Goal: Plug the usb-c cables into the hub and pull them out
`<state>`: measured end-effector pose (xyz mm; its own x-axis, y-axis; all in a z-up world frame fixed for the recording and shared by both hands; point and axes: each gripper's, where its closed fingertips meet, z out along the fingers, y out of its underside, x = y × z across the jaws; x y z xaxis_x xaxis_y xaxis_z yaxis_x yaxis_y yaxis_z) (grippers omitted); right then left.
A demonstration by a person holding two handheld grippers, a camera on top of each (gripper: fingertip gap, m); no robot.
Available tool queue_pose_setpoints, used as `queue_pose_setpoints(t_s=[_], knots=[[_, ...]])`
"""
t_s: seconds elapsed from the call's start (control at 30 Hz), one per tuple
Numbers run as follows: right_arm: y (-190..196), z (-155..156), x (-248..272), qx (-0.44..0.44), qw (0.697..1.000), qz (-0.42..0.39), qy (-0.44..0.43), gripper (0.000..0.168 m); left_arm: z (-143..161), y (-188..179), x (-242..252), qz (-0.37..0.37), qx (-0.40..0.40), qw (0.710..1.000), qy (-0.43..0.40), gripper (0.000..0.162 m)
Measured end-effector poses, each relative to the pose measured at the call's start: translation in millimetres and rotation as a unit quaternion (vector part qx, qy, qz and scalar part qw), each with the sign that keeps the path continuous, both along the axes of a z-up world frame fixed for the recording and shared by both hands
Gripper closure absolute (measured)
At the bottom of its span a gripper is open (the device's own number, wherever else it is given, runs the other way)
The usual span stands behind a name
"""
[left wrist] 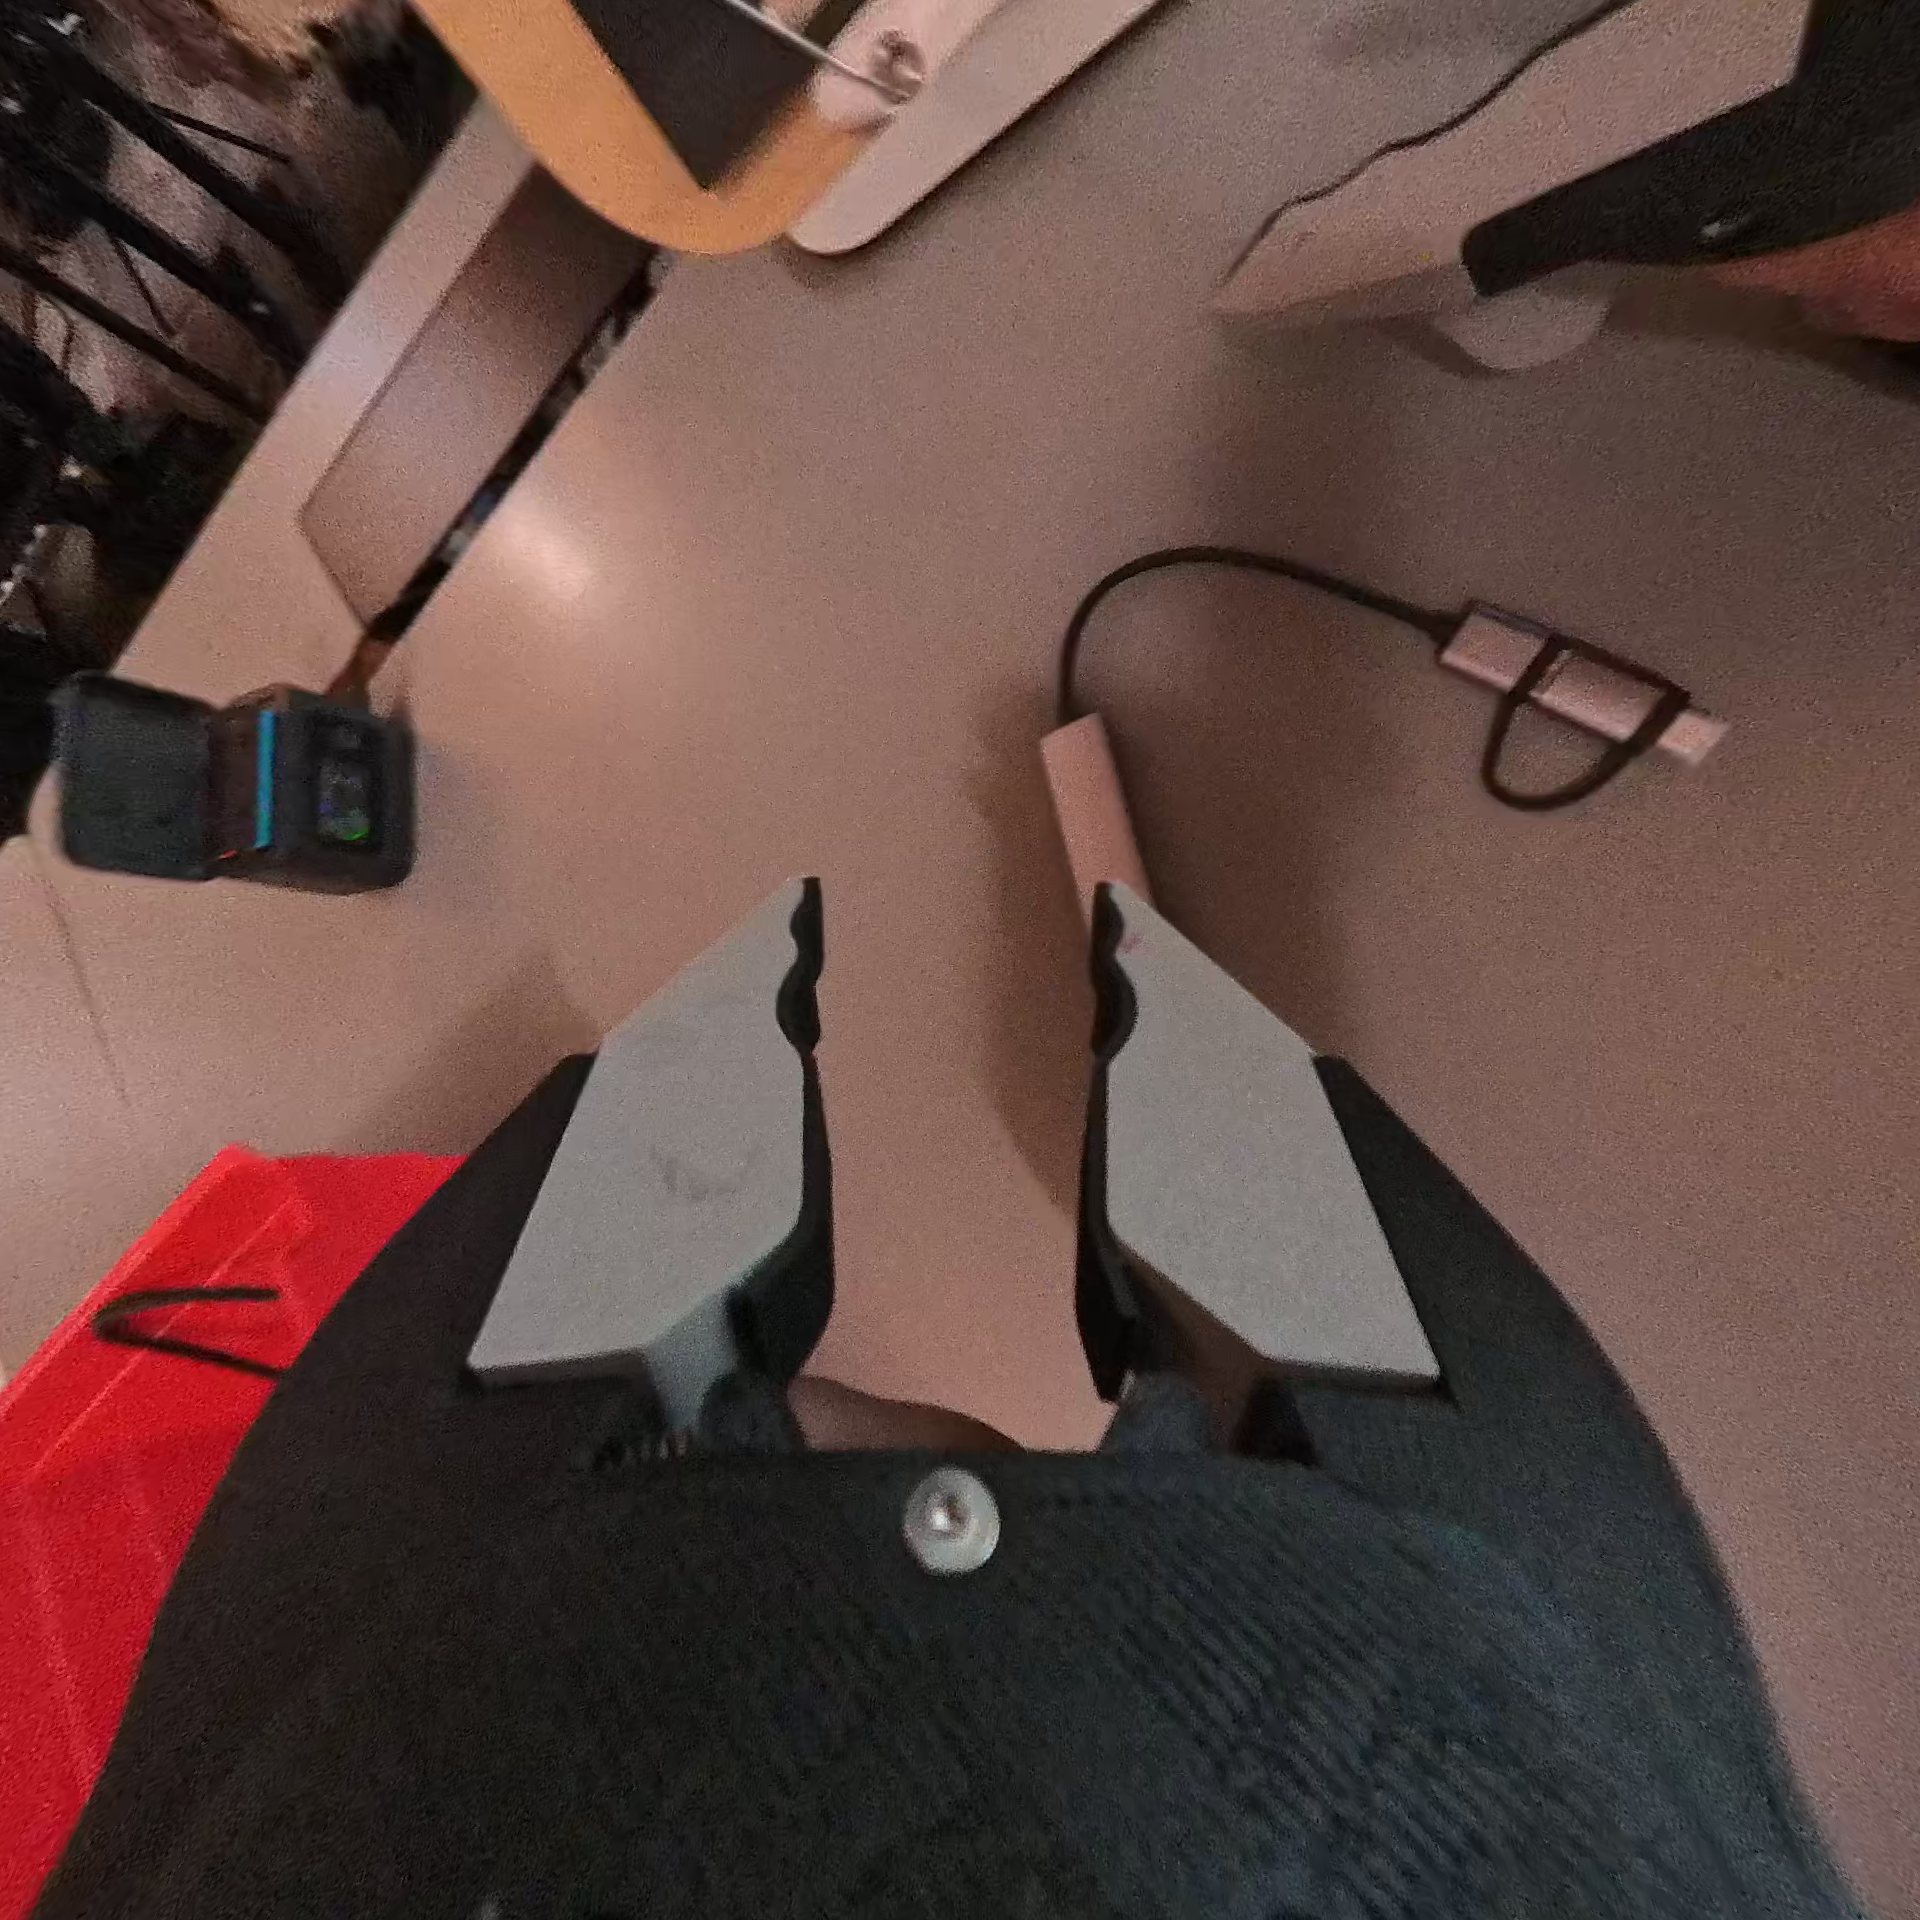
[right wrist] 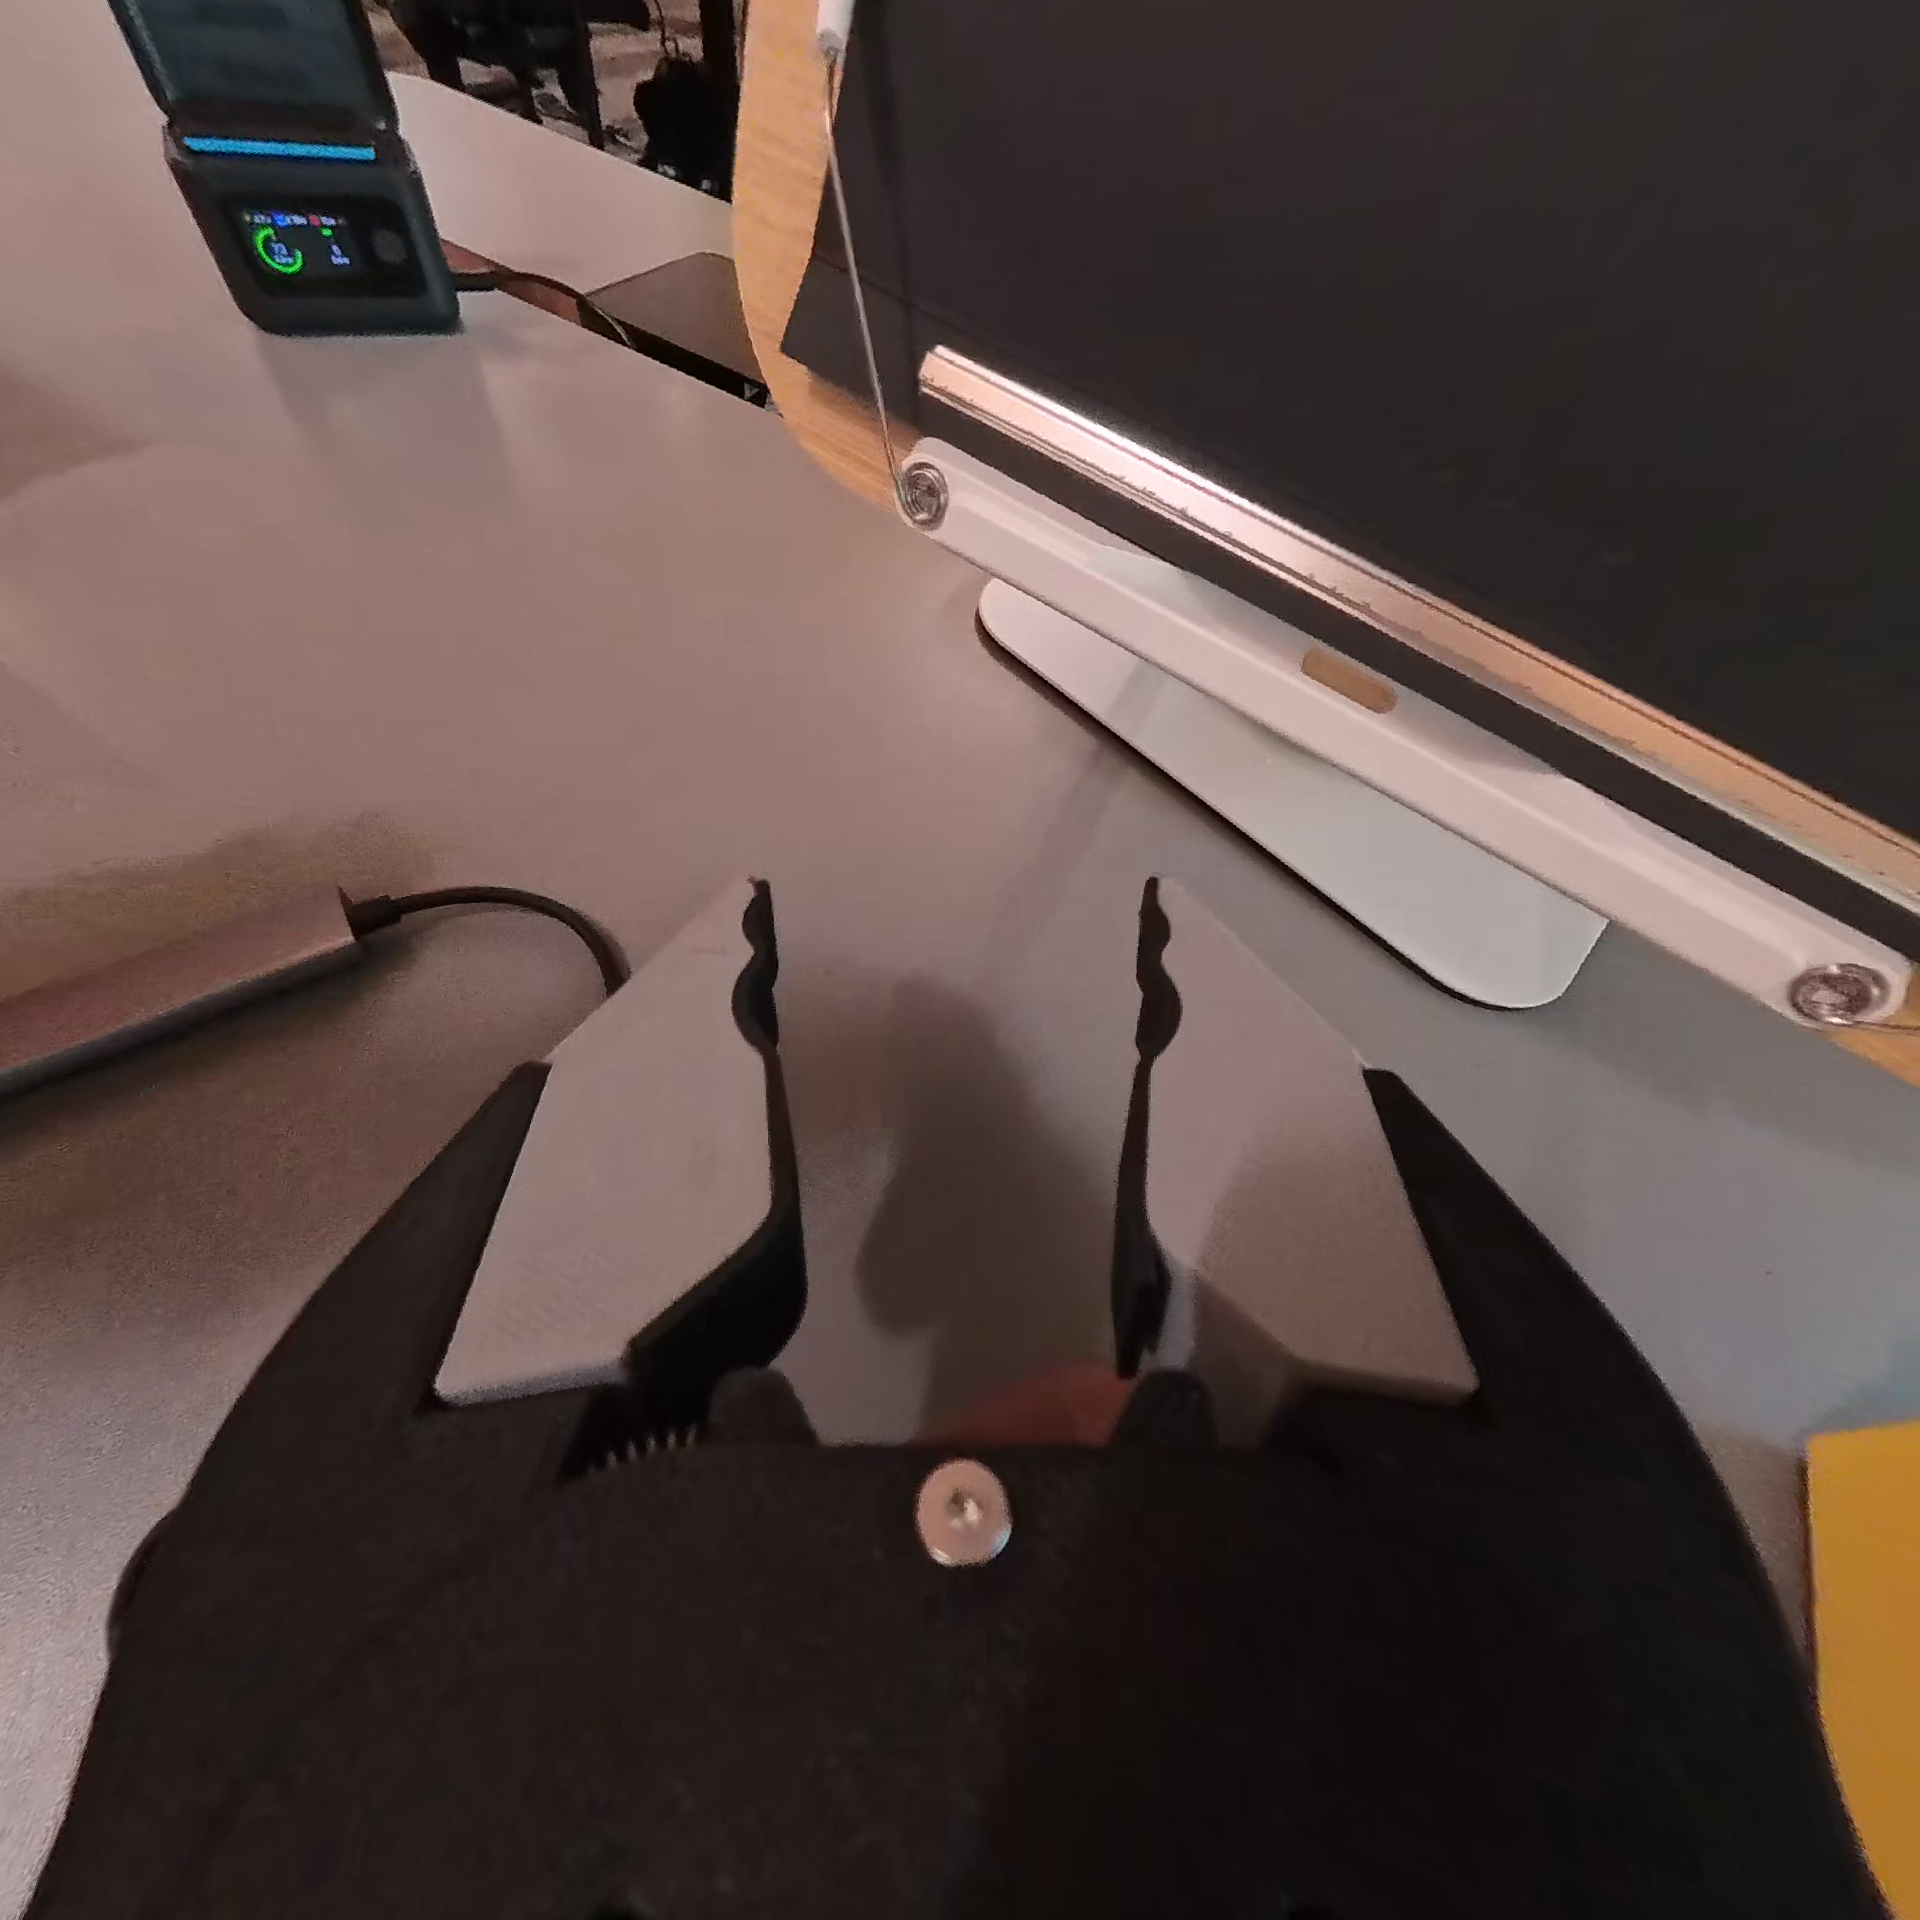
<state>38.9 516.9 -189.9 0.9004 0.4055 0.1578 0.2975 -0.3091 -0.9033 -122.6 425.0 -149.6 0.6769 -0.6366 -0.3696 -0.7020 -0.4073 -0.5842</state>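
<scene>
My L tongs [left wrist: 956, 914]: jaws apart, nothing between, hovering over desk [left wrist: 779, 540]. Hub [left wrist: 1091, 800] flat on desk just beyond R finger, partly hidden by it. Hub's black cable [left wrist: 1143, 566] loops to plug end [left wrist: 1569, 681] further R.

My R tongs [right wrist: 951, 914]: jaws wide, empty. Hub [right wrist: 177, 987] off to L, not touching. Monitor stand [right wrist: 1299, 821] ahead-R, small charger box w/ screen [right wrist: 301, 239] far L.

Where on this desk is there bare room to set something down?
Widest bare patch: the desk between the small display device, the monitor stand base and the hub. Crowded: right of the hub, where its black cable and adapter lie.
</scene>
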Motion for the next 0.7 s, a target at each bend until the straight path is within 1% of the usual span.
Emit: queue_pose_setpoints(t_s=[0.07, 0.13, 0.2, 0.23, 0.3, 0.33, 0.4, 0.47, 0.5, 0.57, 0.6, 0.63, 0.67, 0.7], knots=[[0, -1, -1, -0.003, 1.000, 0.002, 0.000, 0.101, 37, -10, -42, 0.026, 0.026, 0.999, -0.008, 0.114], [1, -2, -2, -0.004, 1.000, 0.004, 0.002, 0.101, 74, -18, -99, 0.077, 0.051, 0.996, -0.015, 0.116], [0, -2, -4, -0.005, 1.000, 0.007, 0.001, 0.101, 92, -34, -163, 0.134, 0.044, 0.990, -0.013, 0.118], [0, -2, -5, -0.005, 1.000, 0.008, -0.002, 0.101, 92, -41, -196, 0.166, 0.032, 0.986, -0.007, 0.118], [0, -3, -8, -0.004, 1.000, 0.012, -0.008, 0.101, 80, -50, -260, 0.237, 0.014, 0.971, 0.017, 0.118], [0, -3, -10, -0.002, 1.000, 0.014, -0.012, 0.101, 65, -54, -286, 0.266, -0.004, 0.964, 0.027, 0.118], [-1, -3, -12, 0.001, 1.000, 0.017, -0.020, 0.101, 26, -62, -324, 0.301, -0.054, 0.951, 0.049, 0.115], [-3, -3, -14, 0.005, 0.999, 0.019, -0.026, 0.101, -9, -63, -348, 0.320, -0.087, 0.942, 0.061, 0.115], [-4, -3, -14, 0.006, 0.999, 0.020, -0.027, 0.101, -24, -61, -352, 0.321, -0.097, 0.940, 0.057, 0.116], [-7, -3, -14, 0.005, 0.999, 0.021, -0.025, 0.102, -43, -55, -356, 0.326, -0.106, 0.938, 0.053, 0.116], [-7, -3, -14, 0.005, 1.000, 0.021, -0.023, 0.102, -51, -52, -359, 0.329, -0.111, 0.936, 0.062, 0.122], [-8, -3, -13, 0.003, 1.000, 0.020, -0.021, 0.102, -57, -51, -364, 0.330, -0.116, 0.934, 0.076, 0.140], [-8, -3, -12, 0.002, 1.000, 0.020, -0.018, 0.102, -64, -52, -364, 0.326, -0.133, 0.932, 0.079, 0.154], [-8, -3, -11, 0.000, 1.000, 0.019, -0.015, 0.103, -62, -52, -366, 0.330, -0.133, 0.931, 0.087, 0.155]])
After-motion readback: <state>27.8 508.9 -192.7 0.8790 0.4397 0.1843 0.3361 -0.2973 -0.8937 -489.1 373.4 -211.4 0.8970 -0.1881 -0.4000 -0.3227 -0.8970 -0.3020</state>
